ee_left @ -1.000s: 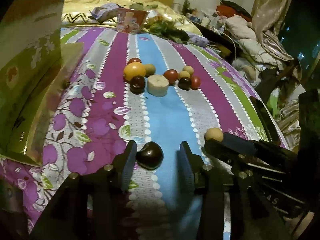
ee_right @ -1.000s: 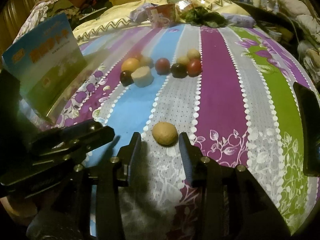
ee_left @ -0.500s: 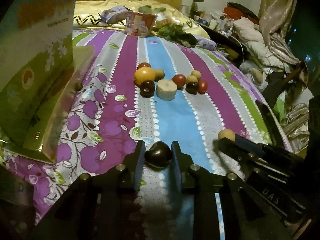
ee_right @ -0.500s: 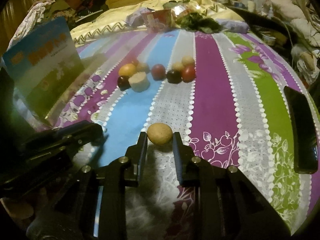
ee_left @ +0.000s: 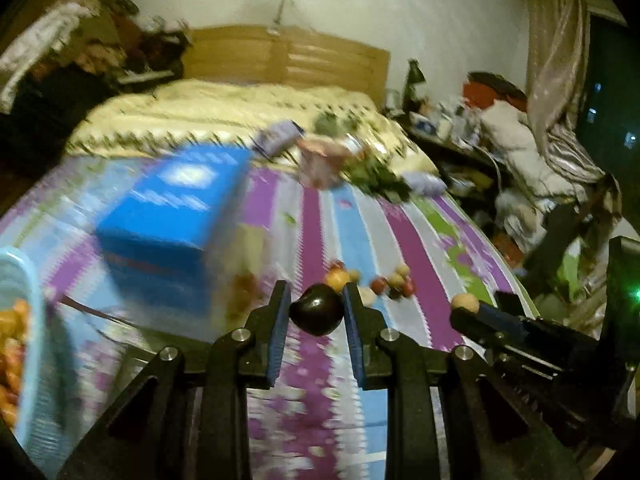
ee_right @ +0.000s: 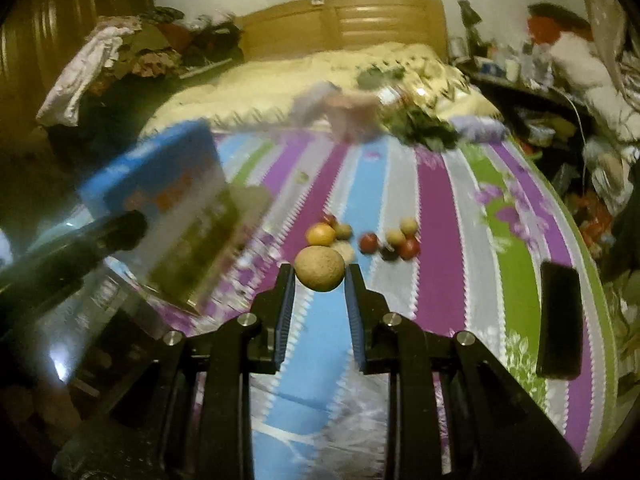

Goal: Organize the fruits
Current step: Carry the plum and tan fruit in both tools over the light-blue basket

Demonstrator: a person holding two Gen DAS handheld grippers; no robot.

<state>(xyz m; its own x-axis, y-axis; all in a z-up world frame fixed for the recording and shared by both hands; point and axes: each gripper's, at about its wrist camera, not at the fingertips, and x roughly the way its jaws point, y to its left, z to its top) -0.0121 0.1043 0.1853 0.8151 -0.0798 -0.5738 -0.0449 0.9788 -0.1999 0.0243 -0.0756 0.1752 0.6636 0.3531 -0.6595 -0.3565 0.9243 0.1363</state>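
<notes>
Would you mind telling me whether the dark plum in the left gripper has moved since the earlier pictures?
Yes. The dark plum, clamped in the left gripper, has gone up off the striped bedspread; it lay there a second ago and now hangs above it.

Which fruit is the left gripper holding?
The dark plum, pinched in the left gripper; the tan fruit sits in the right gripper.

Blue box (ee_left: 168, 216): smeared by motion, lettering unreadable in both views.
Pale blue basket (ee_left: 24, 320): cut off at left edge; orange contents indistinct.
Fruit pile (ee_left: 368, 280): too small and blurred to sort by kind.
Bedspread (ee_right: 440, 240): pattern streaked.
Headboard clutter (ee_right: 400, 120): unidentifiable.
Dark flat object (ee_right: 559, 320): unidentifiable.
</notes>
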